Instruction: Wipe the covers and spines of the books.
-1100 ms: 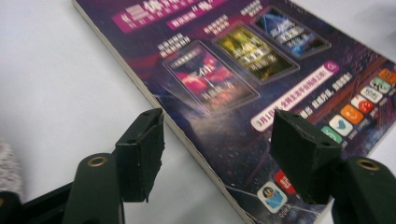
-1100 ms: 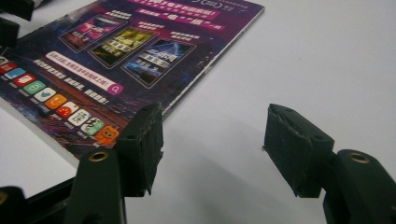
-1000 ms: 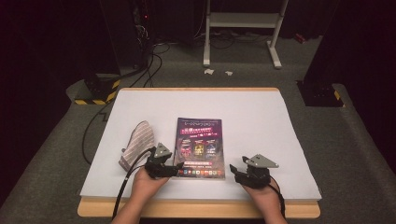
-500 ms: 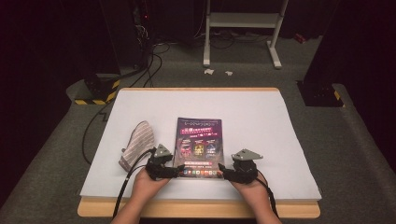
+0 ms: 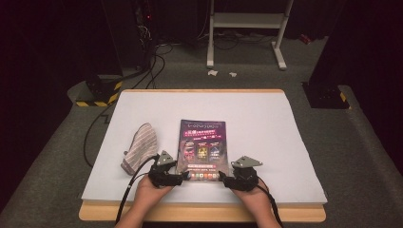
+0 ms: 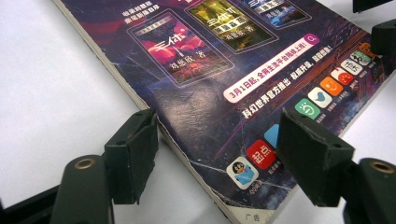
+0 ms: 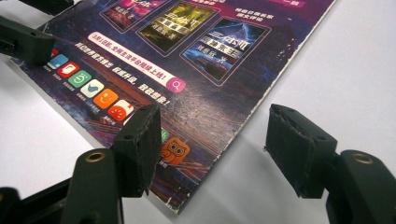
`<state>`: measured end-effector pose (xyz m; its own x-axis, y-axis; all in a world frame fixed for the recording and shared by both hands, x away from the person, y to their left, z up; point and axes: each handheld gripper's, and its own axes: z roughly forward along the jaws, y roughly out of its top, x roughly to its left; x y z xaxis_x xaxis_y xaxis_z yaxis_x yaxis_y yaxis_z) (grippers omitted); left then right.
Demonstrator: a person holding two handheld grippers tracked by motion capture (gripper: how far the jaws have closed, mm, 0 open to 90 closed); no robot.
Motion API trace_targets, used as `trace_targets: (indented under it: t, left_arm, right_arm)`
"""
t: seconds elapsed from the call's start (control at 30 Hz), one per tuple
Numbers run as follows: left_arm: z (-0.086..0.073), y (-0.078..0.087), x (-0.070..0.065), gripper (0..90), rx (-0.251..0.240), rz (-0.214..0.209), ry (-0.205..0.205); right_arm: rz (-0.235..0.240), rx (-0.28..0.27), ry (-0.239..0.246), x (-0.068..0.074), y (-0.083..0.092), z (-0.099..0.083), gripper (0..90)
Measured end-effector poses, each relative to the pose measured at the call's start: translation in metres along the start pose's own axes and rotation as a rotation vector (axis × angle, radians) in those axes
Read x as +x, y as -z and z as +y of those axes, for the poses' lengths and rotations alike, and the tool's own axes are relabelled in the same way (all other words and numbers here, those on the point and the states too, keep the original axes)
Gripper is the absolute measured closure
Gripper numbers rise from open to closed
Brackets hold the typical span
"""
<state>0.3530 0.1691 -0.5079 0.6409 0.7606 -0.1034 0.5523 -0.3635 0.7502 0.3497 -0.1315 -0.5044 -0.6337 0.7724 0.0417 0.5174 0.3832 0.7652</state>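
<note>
Magazine (image 5: 202, 149) is lying flat on the white worktop (image 5: 266, 128), a bit toward the near edge and roughly centered between the left and right edges. Dark purple cover, three little book pictures across the middle, a row of colourful app icons along its near edge.

Left gripper (image 5: 183, 176) sits at the magazine's near left corner, held in the person's left hand (image 5: 151, 190). In the left gripper view (image 6: 212, 154) the jaws stand wide apart and have just been opening a little more. One pad hangs just outside the spine edge, the other floats over the cover by the icons, so the corner is between them but nothing is pinched.

Right gripper (image 5: 224, 180) is at the near right corner, in the right hand (image 5: 252, 197). From the right gripper view (image 7: 212, 149) its jaws are spread wide too: one pad over the cover near the orange owl icon, the other out over bare worktop past the magazine's edge. The corner sits in the gap and neither pad is pressing on it.

Striped cloth (image 5: 140, 147) is bunched up on the worktop just left of the magazine, not touching it as far as I can tell. The left gripper's black cable (image 5: 130, 190) runs past the cloth's near end and off the near edge.
</note>
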Motion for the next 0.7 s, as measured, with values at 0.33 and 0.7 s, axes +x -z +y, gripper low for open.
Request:
trace_targets:
  t: [0.33,0.7]
  left_arm:
    - [-0.001,0.000,-0.003,29.7,-0.001,0.004,0.003]
    - [0.002,-0.005,-0.021,30.7,0.007,-0.046,-0.045]
  right_arm:
    - [-0.003,0.005,-0.001,0.000,0.001,-0.001,36.2]
    - [-0.032,-0.001,-0.038,-0.008,0.002,-0.002,34.9]
